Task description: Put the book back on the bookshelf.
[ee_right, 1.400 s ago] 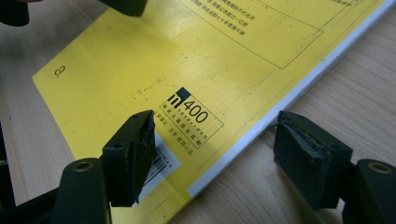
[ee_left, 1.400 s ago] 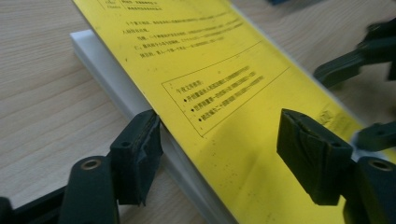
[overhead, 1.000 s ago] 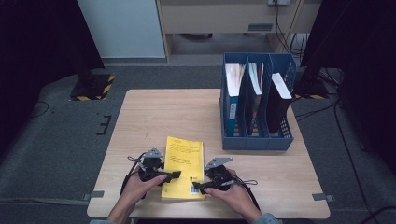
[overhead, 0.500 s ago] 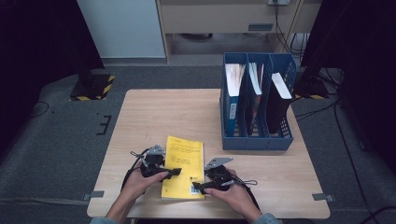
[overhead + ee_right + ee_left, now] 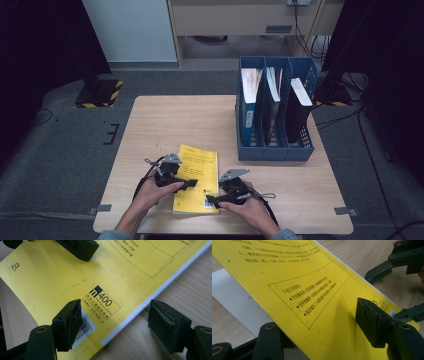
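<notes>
A yellow book [image 5: 196, 180] lies near the table's front edge, back cover up with a barcode. My left gripper [image 5: 188, 183] reaches in from the book's left side. In the left gripper view the yellow cover [image 5: 312, 290] is lifted off a white page, one jaw under it and one pad [image 5: 372, 325] on top. The left gripper [image 5: 319, 327] has just been opening its jaws with the cover between them. My right gripper [image 5: 116, 323] stands open astride the book's [image 5: 75, 277] lower right corner, one pad over the barcode and the other over bare wood.
A blue file rack [image 5: 275, 150] with three slots holding books and folders stands at the back right of the wooden table [image 5: 175, 120]. The table's front edge runs just below both hands.
The left hand has shifted very slightly at the book's left edge. The book and the right gripper stay where they were.
</notes>
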{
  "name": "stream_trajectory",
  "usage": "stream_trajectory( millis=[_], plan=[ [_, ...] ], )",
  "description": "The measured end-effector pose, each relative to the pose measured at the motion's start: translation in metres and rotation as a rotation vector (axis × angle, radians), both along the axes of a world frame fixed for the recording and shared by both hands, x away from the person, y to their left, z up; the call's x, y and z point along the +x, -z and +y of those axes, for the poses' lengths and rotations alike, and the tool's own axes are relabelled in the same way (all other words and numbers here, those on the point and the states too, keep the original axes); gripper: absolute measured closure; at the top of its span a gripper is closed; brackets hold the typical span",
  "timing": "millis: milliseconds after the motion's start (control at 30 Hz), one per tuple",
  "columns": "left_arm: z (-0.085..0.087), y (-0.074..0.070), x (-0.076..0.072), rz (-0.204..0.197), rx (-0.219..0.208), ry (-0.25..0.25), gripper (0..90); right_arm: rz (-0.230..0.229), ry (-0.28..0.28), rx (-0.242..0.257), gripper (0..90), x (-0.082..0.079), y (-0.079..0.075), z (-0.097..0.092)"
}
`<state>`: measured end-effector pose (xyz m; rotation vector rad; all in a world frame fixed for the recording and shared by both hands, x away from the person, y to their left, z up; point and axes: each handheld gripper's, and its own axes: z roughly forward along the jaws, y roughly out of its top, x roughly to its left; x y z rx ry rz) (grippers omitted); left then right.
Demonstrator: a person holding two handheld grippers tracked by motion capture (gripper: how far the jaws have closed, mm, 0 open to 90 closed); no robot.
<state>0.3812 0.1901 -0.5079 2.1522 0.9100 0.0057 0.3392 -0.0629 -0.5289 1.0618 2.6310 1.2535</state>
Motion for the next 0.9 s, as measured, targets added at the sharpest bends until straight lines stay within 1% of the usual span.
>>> stream_trajectory(
  millis=[167,233,400,533,633,733,800,900],
  plan=[
    [-0.0007,0.002,0.002,-0.001,0.007,-0.006,39.7,-0.002,-0.001,0.001,27.2,0.0,0.0002,-0.0001],
    [-0.0009,0.0016,0.0021,-0.003,0.01,-0.001,40.5,-0.004,0.0,0.0,27.2,0.0,0.0002,0.0],
    [-0.0019,0.0022,0.0036,0.01,0.011,0.003,39.5,-0.008,-0.002,0.003,26.6,0.0003,0.0007,-0.0001],
    [-0.0061,0.0016,0.0053,0.005,0.026,0.011,39.5,-0.009,0.0,0.003,26.5,0.0001,0.0007,0.0001],
    [-0.0082,0.0001,0.0053,0.004,0.042,0.016,43.6,-0.004,0.001,0.001,26.2,-0.0004,0.0004,0.0001],
    [-0.0083,-0.0013,0.0043,0.002,0.038,0.018,51.6,-0.009,0.006,-0.001,25.0,-0.0011,0.0006,0.0013],
    [-0.0077,-0.0034,0.0034,-0.001,0.036,0.014,56.7,-0.004,0.004,-0.008,23.1,-0.0012,0.0,0.0027],
    [-0.0071,-0.0066,0.0028,-0.008,0.036,0.01,65.6,-0.001,-0.01,-0.026,19.6,0.0,-0.0009,0.0047]
  ],
)
